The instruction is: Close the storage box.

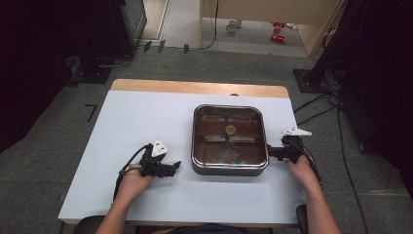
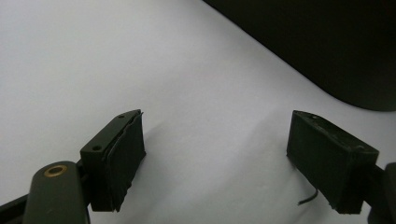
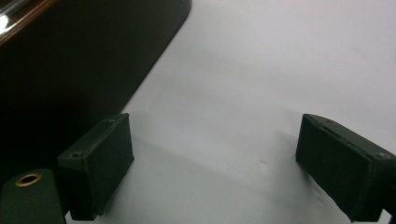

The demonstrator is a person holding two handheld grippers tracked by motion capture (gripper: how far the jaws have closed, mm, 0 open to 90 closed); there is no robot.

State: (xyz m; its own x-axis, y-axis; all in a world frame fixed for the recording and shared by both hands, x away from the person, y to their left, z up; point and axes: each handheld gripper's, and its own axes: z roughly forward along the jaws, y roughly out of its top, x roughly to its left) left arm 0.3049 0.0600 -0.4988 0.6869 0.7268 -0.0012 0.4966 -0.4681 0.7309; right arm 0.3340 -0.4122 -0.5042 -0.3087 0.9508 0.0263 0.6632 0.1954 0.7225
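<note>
My left tongs [image 1: 171, 167] rest on the counter [image 1: 136, 126], jaws apart and empty, aimed at the square pan [image 1: 229, 139] mid-counter. My right tongs [image 1: 271, 152], also apart and empty, sit beside its right wall. To lift it, I should likely grip both sides evenly, wrists low.

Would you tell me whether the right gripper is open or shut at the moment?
Open: the right gripper shows its two black jaws wide apart over the white table, with nothing between them.

The left gripper [image 2: 215, 161] holds its fingers [image 2: 119, 158] wide apart over the white table [image 2: 140, 60].
</note>
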